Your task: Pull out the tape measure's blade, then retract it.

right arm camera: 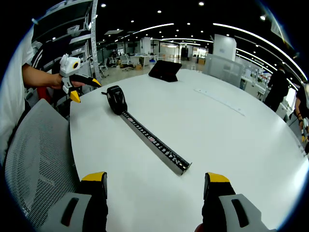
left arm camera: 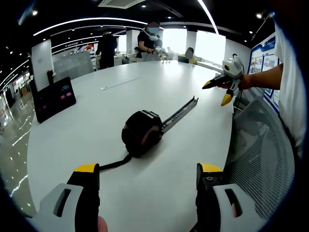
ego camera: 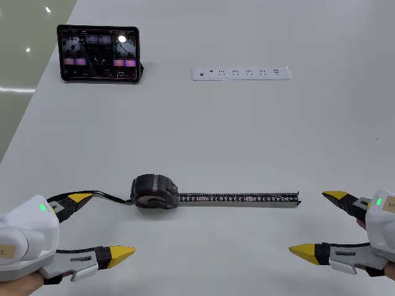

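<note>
Lying on the white tabletop (ego camera: 247, 135), the black, rounded tape measure case (ego camera: 154, 191) sits between the two grippers. Its narrow metal blade (ego camera: 241, 198) is drawn out flat towards the person's right and ends in a small hook (ego camera: 298, 198). A thin black wrist strap (ego camera: 114, 197) trails from the case towards the left gripper (ego camera: 112, 223), whose yellow-tipped jaws stand spread and hold nothing. Whether its upper tip touches the strap cannot be told. The right gripper (ego camera: 307, 222) is likewise spread and empty, just beyond the hook end and apart from it.

The case looks compact and fairly dense, with a hard, curved shell that would probably twist or slip under a glancing pinch, so the firmest hold is likely across its two flat faces. The blade appears thin and springy. It would probably kink if bent sideways and could whip back once released, so the hook end seems the safest place to grip it.
</note>
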{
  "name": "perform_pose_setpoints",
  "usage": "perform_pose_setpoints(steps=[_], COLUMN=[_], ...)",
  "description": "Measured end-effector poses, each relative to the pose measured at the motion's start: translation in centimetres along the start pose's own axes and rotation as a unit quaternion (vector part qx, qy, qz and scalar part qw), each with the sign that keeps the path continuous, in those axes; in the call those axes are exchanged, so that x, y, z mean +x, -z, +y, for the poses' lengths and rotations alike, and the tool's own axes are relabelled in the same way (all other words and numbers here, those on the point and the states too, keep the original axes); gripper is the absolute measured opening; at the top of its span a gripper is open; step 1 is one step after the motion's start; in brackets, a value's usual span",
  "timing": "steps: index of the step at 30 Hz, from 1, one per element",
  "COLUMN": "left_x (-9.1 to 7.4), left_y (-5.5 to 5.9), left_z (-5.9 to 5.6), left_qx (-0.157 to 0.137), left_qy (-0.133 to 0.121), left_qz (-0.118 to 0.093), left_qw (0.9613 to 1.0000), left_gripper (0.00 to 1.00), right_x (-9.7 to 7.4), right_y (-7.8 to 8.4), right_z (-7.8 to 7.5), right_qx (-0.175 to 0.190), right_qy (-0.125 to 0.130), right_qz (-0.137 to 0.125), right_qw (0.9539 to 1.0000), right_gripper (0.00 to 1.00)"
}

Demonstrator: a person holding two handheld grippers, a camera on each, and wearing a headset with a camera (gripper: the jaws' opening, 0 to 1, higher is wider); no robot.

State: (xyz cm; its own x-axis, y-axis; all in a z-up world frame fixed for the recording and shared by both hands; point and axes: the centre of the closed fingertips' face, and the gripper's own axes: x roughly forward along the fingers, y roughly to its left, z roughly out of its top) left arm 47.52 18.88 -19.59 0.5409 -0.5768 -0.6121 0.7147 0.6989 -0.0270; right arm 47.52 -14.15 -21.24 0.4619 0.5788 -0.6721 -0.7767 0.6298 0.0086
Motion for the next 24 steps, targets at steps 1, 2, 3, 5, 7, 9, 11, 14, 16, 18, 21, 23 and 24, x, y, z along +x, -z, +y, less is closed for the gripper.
perform_pose_setpoints(steps=[1, 2, 3, 5, 7, 9, 11, 14, 16, 18, 21, 23, 24], left_x=[0.0, -0.1, -0.1, -0.2, -0.2, -0.2, -0.1, -0.2, -0.2, -0.3, -0.5, -0.7, -0.7], left_y=[0.1, 0.2, 0.3, 0.4, 0.6, 1.0, 1.4, 1.7, 1.8, 1.8, 2.2, 2.3, 2.4], left_z=[-0.1, -0.1, -0.2, -0.3, -0.5, -0.8, -0.9, -1.1, -1.2, -1.3, -1.6, -1.7, -1.8], left_qx=[0.002, 0.007, 0.006, -0.003, -0.004, -0.004, -0.008, -0.016, -0.026, -0.032, -0.032, -0.034, -0.036], left_qy=[-0.001, -0.005, -0.006, -0.008, -0.01, -0.01, -0.008, -0.007, -0.007, -0.008, -0.01, -0.013, -0.012], left_qz=[-0.001, 0.0, -0.001, -0.003, -0.005, -0.001, -0.002, -0.003, -0.008, -0.01, -0.008, -0.007, -0.007], left_qw=[1.0, 1.0, 1.0, 1.0, 0.9999, 0.9999, 0.9999, 0.9998, 0.9996, 0.9994, 0.9994, 0.9993, 0.9992], left_gripper=[0.8, 0.8, 0.81, 0.82, 0.83, 0.84, 0.85, 0.87, 0.89, 0.91, 0.92, 0.93, 0.93], right_x=[-0.1, -0.2, -0.3, -0.5, -0.5, -0.5, -0.6, -0.6, -0.6, -0.7, -0.7, -0.7, -0.7], right_y=[0.0, 0.1, 0.1, 0.2, 0.1, 0.3, 0.4, 0.5, 0.7, 0.6, 0.8, 0.8, 0.8], right_z=[0.1, 0.3, 0.3, 0.5, 0.6, 0.7, 0.7, 0.9, 1.0, 1.2, 1.4, 1.5, 1.6], right_qx=[0.002, 0.004, 0.004, 0.01, 0.014, 0.018, 0.022, 0.025, 0.027, 0.034, 0.038, 0.042, 0.042], right_qy=[0.0, 0.001, 0.001, 0.001, 0.0, 0.002, 0.004, 0.004, 0.005, 0.005, 0.007, 0.007, 0.008], right_qz=[-0.002, -0.005, -0.008, -0.013, -0.023, -0.024, -0.027, -0.03, -0.031, -0.035, -0.039, -0.041, -0.043], right_qw=[1.0, 1.0, 1.0, 0.9999, 0.9996, 0.9996, 0.9994, 0.9992, 0.9991, 0.9988, 0.9985, 0.9982, 0.9981], right_gripper=[0.82, 0.83, 0.85, 0.86, 0.89, 0.9, 0.91, 0.93, 0.94, 0.95, 0.97, 0.98, 0.98])
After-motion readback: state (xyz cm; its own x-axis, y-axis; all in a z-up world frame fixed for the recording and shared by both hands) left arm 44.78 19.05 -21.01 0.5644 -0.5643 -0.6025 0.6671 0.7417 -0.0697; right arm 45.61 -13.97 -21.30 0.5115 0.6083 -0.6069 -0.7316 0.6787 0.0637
